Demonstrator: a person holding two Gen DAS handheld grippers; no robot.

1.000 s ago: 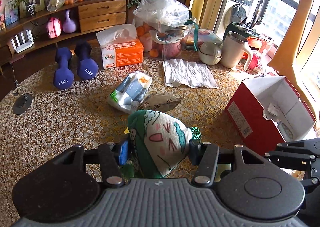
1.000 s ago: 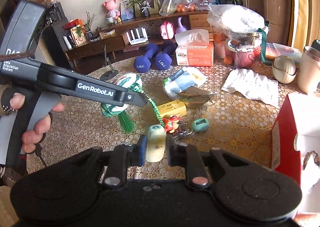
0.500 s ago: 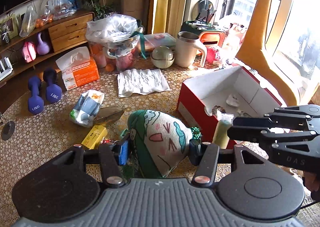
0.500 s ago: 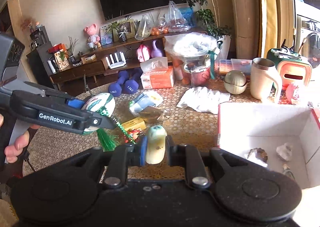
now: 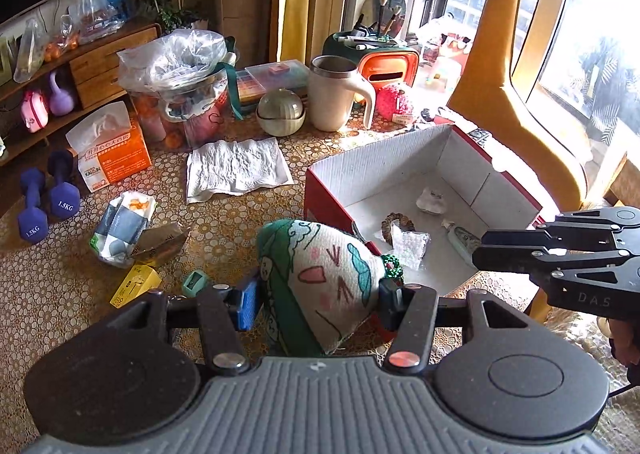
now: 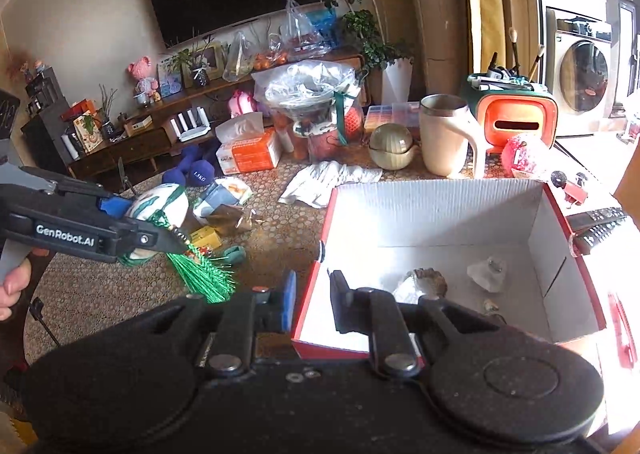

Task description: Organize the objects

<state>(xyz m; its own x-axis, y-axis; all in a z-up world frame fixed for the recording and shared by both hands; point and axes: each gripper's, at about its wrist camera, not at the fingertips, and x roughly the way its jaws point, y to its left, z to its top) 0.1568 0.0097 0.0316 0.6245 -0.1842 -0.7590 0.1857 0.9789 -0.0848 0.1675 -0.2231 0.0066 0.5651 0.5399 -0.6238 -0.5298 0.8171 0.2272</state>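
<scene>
My left gripper (image 5: 318, 296) is shut on a green and white cloth pouch (image 5: 320, 270) with a cat face, held just left of the red box (image 5: 380, 162). In the right wrist view the pouch (image 6: 160, 202) and its green tassel (image 6: 204, 274) hang from the left gripper (image 6: 164, 232). My right gripper (image 6: 314, 306) hovers over the box's near rim (image 6: 320, 254), jaws a narrow gap apart with nothing between them. A pale cream thing (image 5: 460, 240) lies in the box by the right gripper's tip (image 5: 480, 254).
The white-lined box holds a bracelet (image 5: 398, 224) and small bits. On the table are a paper towel (image 5: 236, 168), tissue box (image 5: 112, 158), dumbbells (image 5: 44, 206), mug (image 5: 336, 94), round jar (image 5: 280, 112), yellow packet (image 5: 134, 286) and teal sharpener (image 5: 195, 281). A remote (image 6: 596, 224) sits right of the box.
Both grippers swung right, from the loose items toward the red box. The cream thing that sat between the right jaws is gone from them. The pouch stayed in the left grip.
</scene>
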